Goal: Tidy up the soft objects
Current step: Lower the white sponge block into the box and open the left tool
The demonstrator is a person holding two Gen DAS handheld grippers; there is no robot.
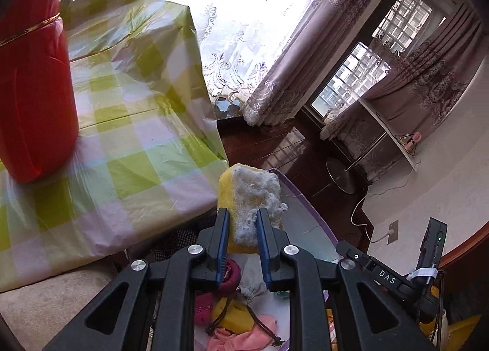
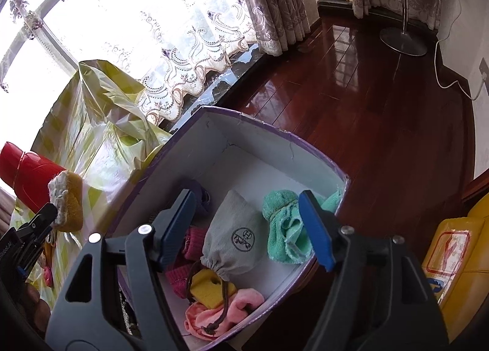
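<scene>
My left gripper [image 1: 242, 218] is shut on a yellow sponge [image 1: 244, 189] with a white fuzzy face, held in the air just past the table edge, above the box's left side. The sponge also shows in the right wrist view [image 2: 68, 201]. My right gripper [image 2: 249, 213] is open and empty, hovering over a purple-rimmed white box [image 2: 275, 137]. In the box lie a grey drawstring pouch [image 2: 233, 238], a green cloth [image 2: 282, 222], a pink cloth [image 2: 224, 309], a yellow sponge piece [image 2: 207, 287] and magenta knit items [image 2: 192, 241].
A table under a green checked cloth [image 1: 122, 125] stands to the left with a red canister [image 1: 33, 91] on it. Dark wooden floor [image 2: 366, 91], curtains, a lamp stand base [image 2: 403, 42] and a wall cable lie beyond. A yellow container [image 2: 449, 247] sits at the right.
</scene>
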